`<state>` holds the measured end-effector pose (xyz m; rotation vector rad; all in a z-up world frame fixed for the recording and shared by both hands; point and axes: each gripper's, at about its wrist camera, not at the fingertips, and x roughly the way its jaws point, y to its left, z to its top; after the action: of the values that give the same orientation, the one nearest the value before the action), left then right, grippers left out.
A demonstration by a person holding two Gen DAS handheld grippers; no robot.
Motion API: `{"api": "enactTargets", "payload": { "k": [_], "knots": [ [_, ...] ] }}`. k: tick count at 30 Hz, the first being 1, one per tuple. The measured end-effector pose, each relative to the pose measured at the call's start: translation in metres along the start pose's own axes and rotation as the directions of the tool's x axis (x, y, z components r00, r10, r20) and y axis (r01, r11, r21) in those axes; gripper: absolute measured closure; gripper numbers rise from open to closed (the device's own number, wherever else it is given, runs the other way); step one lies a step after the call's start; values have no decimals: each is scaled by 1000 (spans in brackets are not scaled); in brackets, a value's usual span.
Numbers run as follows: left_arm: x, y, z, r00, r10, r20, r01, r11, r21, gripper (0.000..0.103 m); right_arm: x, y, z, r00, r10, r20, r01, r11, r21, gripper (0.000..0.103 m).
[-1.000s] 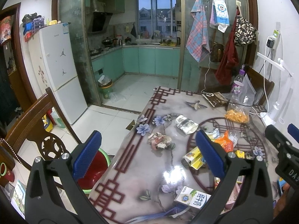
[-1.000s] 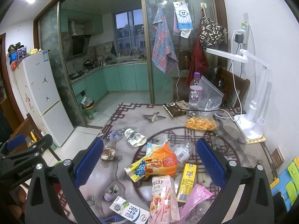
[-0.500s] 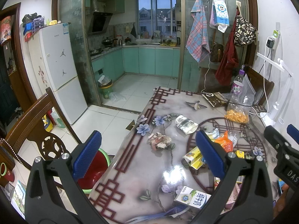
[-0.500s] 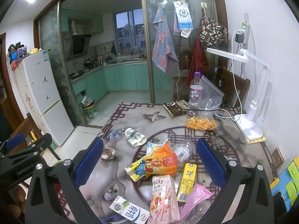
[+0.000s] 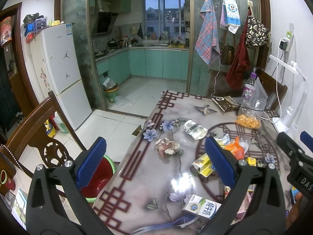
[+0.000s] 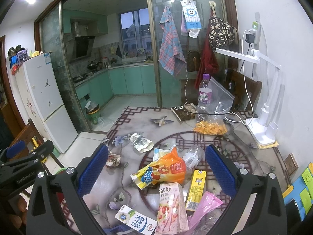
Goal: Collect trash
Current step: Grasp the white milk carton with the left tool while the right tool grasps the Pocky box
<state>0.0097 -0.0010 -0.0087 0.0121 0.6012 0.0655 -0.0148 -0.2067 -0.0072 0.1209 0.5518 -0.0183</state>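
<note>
Trash lies scattered on the patterned table: a crumpled paper wad, a silver foil pouch, an orange snack bag, a Pocky box, a yellow drink carton, a white milk carton and a pink wrapper. My left gripper hangs open above the table's left edge. My right gripper hangs open over the snack pile. Neither holds anything.
A red and green bin stands on the floor by the table's left side, beside a wooden chair. At the table's far end are a purple-capped bottle, a bag of orange snacks and a white desk lamp.
</note>
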Motion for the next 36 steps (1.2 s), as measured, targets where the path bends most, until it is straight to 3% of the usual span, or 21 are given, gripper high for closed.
{"api": "enactTargets", "payload": {
  "k": [7, 11, 13, 15, 17, 21, 22, 24, 29, 31, 33, 35, 36],
  "knots": [
    [6, 0, -3, 1000, -19, -18, 19, 1000, 3, 4, 4, -4, -6, 1000, 0, -5, 0, 1000, -3, 7],
    [23, 2, -12, 997, -36, -70, 35, 999, -3, 4, 12, -24, -8, 999, -46, 23, 48, 996, -78, 7],
    [40, 3, -23, 988, -77, -132, 75, 997, -16, 4, 22, -36, -11, 999, -43, -27, 40, 995, -96, 7],
    [52, 1, -34, 978, -112, -177, 111, 994, -15, 4, 38, -50, -17, 992, -7, -128, -2, 997, -73, 7],
    [65, -3, -47, 963, -143, -230, 146, 989, -3, 4, 58, -62, -29, 968, 55, -245, -63, 998, -24, 7],
    [83, -8, -67, 930, -203, -305, 213, 977, -1, 6, 96, -64, -63, 888, 125, -443, -116, 992, 47, 9],
    [86, -10, -70, 926, -207, -315, 219, 976, 2, 6, 104, -60, -71, 870, 130, -475, -123, 991, 45, 14],
    [94, -12, -77, 911, -233, -341, 249, 969, 3, 8, 117, -49, -87, 843, 103, -528, -123, 992, -3, 19],
    [111, -18, -92, 867, -274, -416, 304, 953, 6, 9, 149, -29, -120, 782, -8, -623, -87, 989, -122, 20],
    [117, -22, -97, 853, -273, -444, 310, 951, 11, 9, 157, -24, -133, 764, -53, -643, -84, 980, -180, 17],
    [122, -24, -101, 840, -279, -465, 321, 947, 10, 9, 158, -13, -141, 775, -128, -618, -80, 951, -297, 20],
    [125, -29, -105, 819, -307, -484, 358, 934, 13, 9, 158, -5, -143, 789, -164, -592, -85, 925, -371, 38],
    [127, -33, -106, 809, -325, -490, 385, 923, 24, 9, 158, -3, -143, 788, -155, -595, -101, 922, -374, 38]
  ]
}}
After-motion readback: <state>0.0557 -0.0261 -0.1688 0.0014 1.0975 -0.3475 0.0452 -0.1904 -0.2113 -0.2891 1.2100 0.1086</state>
